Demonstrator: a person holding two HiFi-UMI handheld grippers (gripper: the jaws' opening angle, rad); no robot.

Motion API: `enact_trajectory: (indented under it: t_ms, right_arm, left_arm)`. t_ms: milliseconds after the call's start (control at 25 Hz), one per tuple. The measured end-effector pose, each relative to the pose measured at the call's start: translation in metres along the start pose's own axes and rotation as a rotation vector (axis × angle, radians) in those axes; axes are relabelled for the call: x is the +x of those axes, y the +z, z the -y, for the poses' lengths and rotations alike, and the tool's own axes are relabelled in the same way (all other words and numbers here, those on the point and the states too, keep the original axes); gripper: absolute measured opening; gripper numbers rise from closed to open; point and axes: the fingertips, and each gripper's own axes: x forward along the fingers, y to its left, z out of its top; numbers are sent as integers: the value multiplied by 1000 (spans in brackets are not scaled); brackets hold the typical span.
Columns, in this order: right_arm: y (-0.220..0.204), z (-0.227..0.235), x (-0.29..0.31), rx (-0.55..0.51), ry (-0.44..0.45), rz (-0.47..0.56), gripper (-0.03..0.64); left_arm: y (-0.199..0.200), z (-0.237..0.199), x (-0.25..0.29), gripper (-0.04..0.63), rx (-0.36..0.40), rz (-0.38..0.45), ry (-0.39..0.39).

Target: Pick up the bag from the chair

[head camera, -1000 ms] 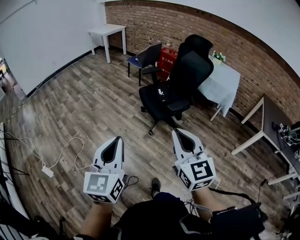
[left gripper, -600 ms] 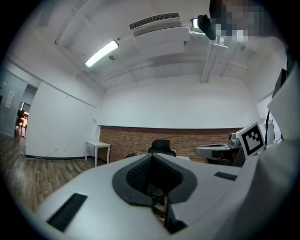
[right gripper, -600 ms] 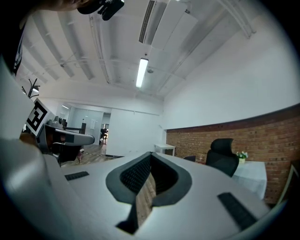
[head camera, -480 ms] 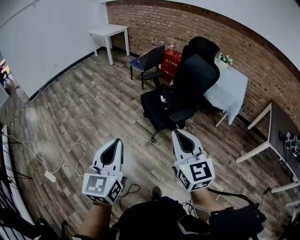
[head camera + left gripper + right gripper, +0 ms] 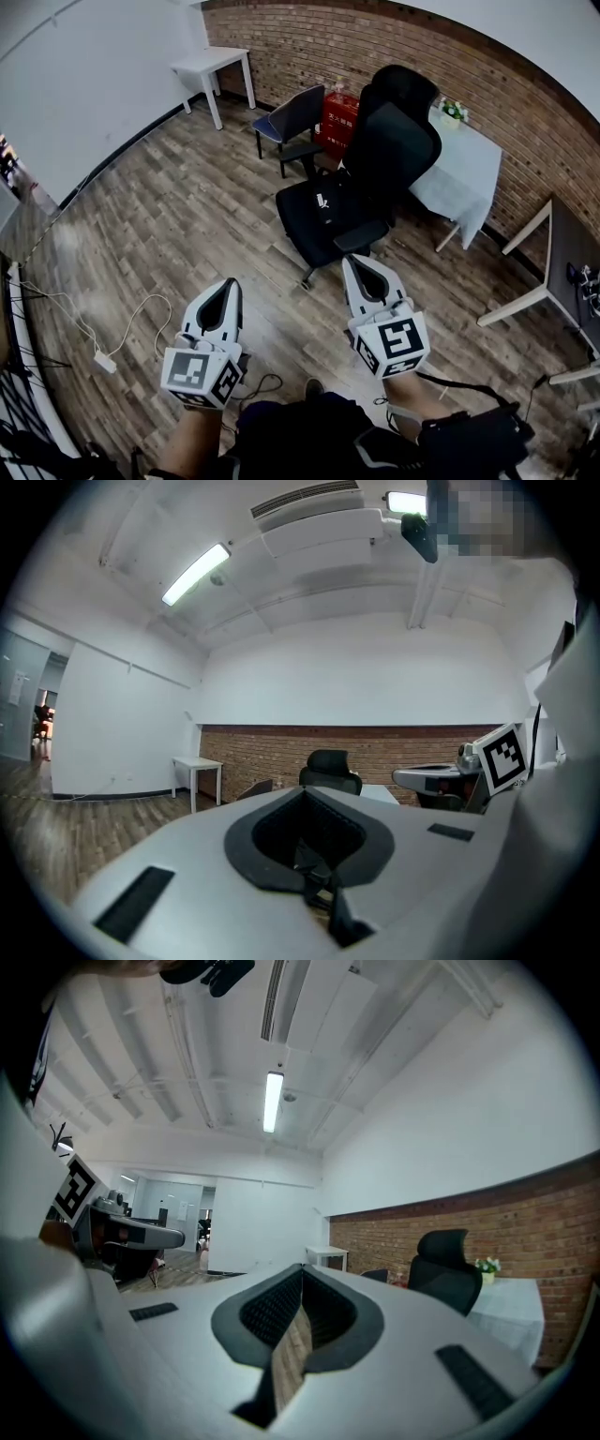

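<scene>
A black office chair [image 5: 375, 159] stands on the wood floor ahead of me. On its seat lies a dark bag [image 5: 322, 208] with a small white tag, hard to tell apart from the black seat. My left gripper [image 5: 228, 285] and right gripper [image 5: 360, 264] are held low in front of me, well short of the chair, both shut and holding nothing. The chair's headrest [image 5: 329, 761] shows over the left gripper's jaws. In the right gripper view the chair [image 5: 448, 1272] stands to the right of the jaws.
Behind the office chair are a small dark side chair [image 5: 292, 114] and a red crate [image 5: 339, 116] by the brick wall. A white-clothed table [image 5: 461, 173] is at its right, a white table [image 5: 208, 64] far left, a desk [image 5: 570, 267] at right. A cable and power strip [image 5: 105, 362] lie on the floor at left.
The head view has shifted slightly, so the chair sits a little differently in the picture. Both grippers stay shut in front of me, the left one a bit lower.
</scene>
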Motion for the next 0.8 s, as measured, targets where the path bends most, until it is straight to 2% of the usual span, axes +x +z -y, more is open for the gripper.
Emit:
enact_trajectory:
  t_ms: [440,800]
  right_arm:
    - [-7,23,41,12,-21,-25,17]
    - [-5,30,90,-5,-79,-43,17]
  left_arm:
    - [-5,-21,48,11,-6,-22,-26]
    - [-2,-56,101,11,-22,-3,-109]
